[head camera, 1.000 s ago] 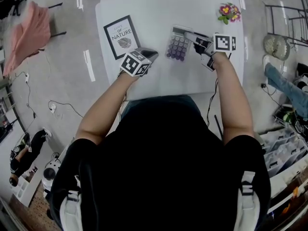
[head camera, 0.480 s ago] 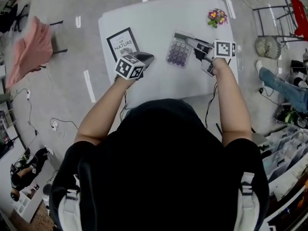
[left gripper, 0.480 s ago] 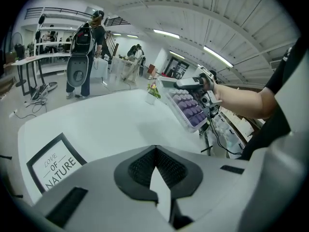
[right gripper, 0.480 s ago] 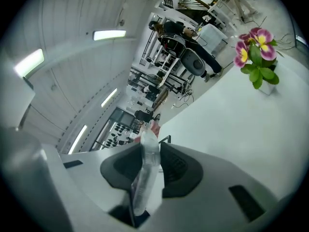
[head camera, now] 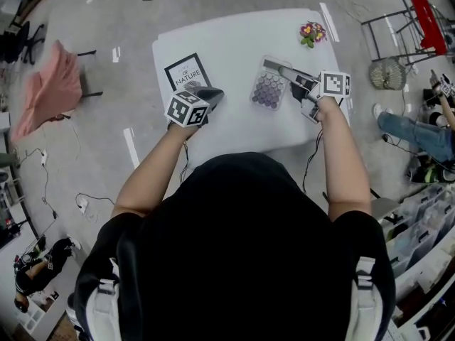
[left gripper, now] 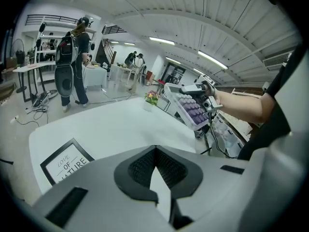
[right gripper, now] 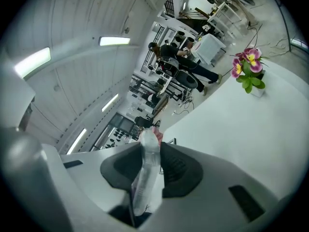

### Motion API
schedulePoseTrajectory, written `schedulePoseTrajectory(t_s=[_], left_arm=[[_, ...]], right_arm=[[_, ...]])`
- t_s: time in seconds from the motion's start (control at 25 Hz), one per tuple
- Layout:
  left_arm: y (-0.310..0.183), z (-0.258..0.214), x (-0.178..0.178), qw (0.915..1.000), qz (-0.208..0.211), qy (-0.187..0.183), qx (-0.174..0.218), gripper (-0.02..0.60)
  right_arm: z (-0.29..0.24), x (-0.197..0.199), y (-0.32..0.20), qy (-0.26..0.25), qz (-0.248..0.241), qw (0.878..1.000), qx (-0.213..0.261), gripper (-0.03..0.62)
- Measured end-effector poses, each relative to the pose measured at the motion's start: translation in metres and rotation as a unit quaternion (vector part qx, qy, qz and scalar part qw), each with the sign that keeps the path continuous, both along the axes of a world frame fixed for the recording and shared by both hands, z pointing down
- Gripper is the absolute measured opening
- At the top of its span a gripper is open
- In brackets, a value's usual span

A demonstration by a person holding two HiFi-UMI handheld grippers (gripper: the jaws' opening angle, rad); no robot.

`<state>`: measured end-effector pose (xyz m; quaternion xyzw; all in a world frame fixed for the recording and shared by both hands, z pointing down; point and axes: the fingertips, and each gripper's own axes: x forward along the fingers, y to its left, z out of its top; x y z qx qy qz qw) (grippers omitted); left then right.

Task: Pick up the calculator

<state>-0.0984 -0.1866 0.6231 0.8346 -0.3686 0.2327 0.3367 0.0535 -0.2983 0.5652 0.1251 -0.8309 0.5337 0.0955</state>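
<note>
Lift step: right gripper (head camera: 290, 74) jaws clamp the edge of the clear-cased, purple-keyed calculator (head camera: 270, 88), raised off the white worktop (head camera: 234, 41). Left gripper (head camera: 213, 93) jaws closed, empty. Next: hold it steady.

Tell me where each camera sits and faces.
Head view: on the head, facing steeply down at the table; both arms show.
Left gripper view: on the left gripper, facing across the table toward the calculator; right forearm shows.
Right gripper view: on the right gripper, facing along the gripped calculator toward the flowers; no body shows.
All share the flowers.
</note>
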Motion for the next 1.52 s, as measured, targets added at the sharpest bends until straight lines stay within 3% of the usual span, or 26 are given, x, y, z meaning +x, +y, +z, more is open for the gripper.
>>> schedulePoseTrajectory(t_s=[0.08,0.16,0.32,0.48,0.56,0.68,0.76,0.8,0.96,1.0,1.12,1.24,1.4,1.52], left_arm=[[0.006,-0.007,-0.004,1.0000,-0.002,0.002,0.006,0.018],[0.011,-0.013,-0.007,0.9999,-0.004,0.004,0.012,0.018],[0.023,-0.025,-0.013,0.9997,-0.002,0.008,0.025,0.018],[0.037,-0.033,-0.023,0.9994,-0.004,0.013,0.033,0.018],[0.040,-0.035,-0.027,0.9993,-0.006,0.013,0.034,0.018],[0.044,-0.039,-0.033,0.9992,-0.005,0.014,0.036,0.018],[0.048,-0.042,-0.036,0.9991,-0.003,0.014,0.039,0.018],[0.050,-0.044,-0.037,0.9991,-0.002,0.014,0.040,0.018],[0.055,-0.046,-0.037,0.9992,0.005,0.012,0.038,0.018],[0.057,-0.047,-0.037,0.9992,0.007,0.012,0.039,0.018],[0.061,-0.050,-0.036,0.9990,0.009,0.014,0.041,0.018],[0.062,-0.050,-0.033,0.9989,0.012,0.014,0.042,0.018],[0.068,-0.047,-0.027,0.9990,0.021,0.012,0.037,0.018],[0.072,-0.046,-0.023,0.9990,0.025,0.012,0.035,0.018]], right_arm=[[-0.018,-0.004,0.001,-0.016,-0.030,0.997,0.073,0.114],[-0.026,-0.003,0.006,-0.017,-0.034,0.995,0.094,0.114],[-0.026,0.007,0.029,-0.001,0.026,1.000,0.010,0.114],[-0.027,0.016,0.046,0.026,0.057,0.998,-0.010,0.114],[-0.039,0.010,0.047,0.008,0.030,0.999,0.043,0.114],[-0.043,0.011,0.054,0.010,0.037,0.998,0.043,0.114],[-0.058,0.004,0.056,-0.006,0.002,0.994,0.112,0.114],[-0.061,0.004,0.059,-0.008,0.002,0.993,0.118,0.114],[-0.051,0.017,0.078,0.009,0.064,0.998,0.028,0.114],[-0.053,0.018,0.082,0.006,0.067,0.997,0.023,0.114],[-0.063,0.019,0.087,0.000,0.046,0.996,0.076,0.114],[-0.056,0.032,0.092,0.009,0.079,0.996,0.042,0.114],[-0.050,0.040,0.100,0.014,0.088,0.995,0.033,0.112],[-0.042,0.045,0.112,0.019,0.115,0.993,-0.029,0.113]])
